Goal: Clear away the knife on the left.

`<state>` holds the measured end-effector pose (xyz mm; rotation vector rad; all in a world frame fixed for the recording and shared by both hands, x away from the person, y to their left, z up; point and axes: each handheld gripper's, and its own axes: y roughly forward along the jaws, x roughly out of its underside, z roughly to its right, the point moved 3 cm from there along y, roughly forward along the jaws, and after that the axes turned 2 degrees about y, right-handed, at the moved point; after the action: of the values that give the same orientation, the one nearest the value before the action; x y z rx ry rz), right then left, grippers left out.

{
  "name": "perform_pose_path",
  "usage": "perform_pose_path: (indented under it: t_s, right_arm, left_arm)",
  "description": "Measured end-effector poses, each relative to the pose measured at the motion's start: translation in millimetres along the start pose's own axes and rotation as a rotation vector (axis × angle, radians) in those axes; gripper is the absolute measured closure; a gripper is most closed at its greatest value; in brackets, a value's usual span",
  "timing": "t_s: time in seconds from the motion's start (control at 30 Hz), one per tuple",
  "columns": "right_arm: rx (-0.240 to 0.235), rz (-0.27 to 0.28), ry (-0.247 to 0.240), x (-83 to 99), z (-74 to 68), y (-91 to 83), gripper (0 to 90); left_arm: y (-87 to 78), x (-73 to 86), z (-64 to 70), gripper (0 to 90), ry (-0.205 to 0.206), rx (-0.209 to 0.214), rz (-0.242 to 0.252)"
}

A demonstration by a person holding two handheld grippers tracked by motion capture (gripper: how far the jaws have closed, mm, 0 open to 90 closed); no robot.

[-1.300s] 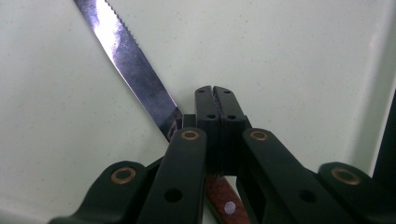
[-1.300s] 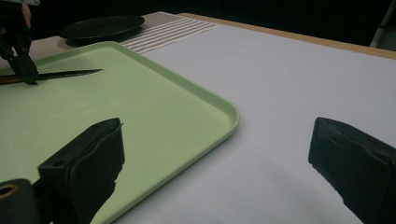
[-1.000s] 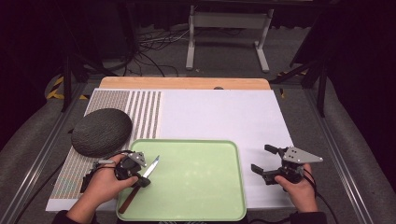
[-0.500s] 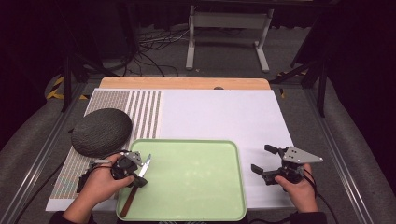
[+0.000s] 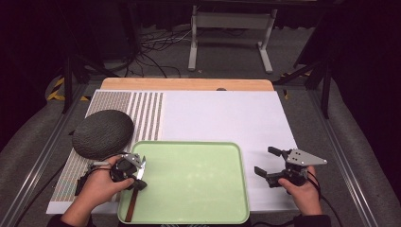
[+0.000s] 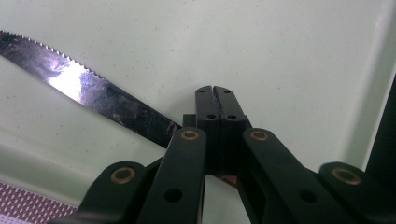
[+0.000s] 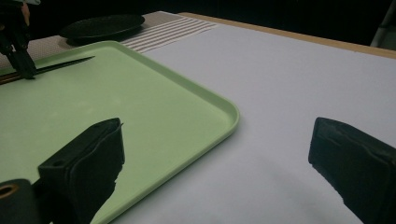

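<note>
Left hand-held gripper [image 6: 215,100] clamping fully closed on knife [image 6: 88,100], holding it over green tray [image 5: 198,156]. Right hand-held gripper [image 5: 270,161] hovering wide open above tabletop [image 5: 222,116].

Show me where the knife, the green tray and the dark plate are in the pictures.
knife [image 6: 88,91]: left gripper view, middle of the serrated blade.
green tray [image 5: 189,143]: high view, far rim.
dark plate [image 5: 103,134]: high view, centre of its top.

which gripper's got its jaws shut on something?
The left gripper, clamped on the knife over the green tray. The right gripper hangs wide open above the white mat, holding nothing.
</note>
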<state>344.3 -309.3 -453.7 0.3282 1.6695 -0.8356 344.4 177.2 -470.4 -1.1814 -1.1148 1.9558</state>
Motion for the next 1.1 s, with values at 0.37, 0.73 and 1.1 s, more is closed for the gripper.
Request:
perform_pose_path:
  t_s: [0.37,0.73,1.1]
  right_arm:
    - [-0.002,0.001,0.000,0.1,0.0,-0.2,4.2]
    - [-0.002,-0.002,-0.001,0.4,-0.2,0.3,4.2]
    - [-0.003,-0.004,-0.001,1.5,-0.5,-0.2,4.2]
  left_arm:
    - [-2.3,3.3,-1.4,90.0,-0.013,-0.007,-0.005]
    - [-3.5,5.3,-2.4,90.0,-0.016,-0.010,-0.005]
    - [-7.5,2.8,-3.2,82.0,-0.034,-0.026,0.044]
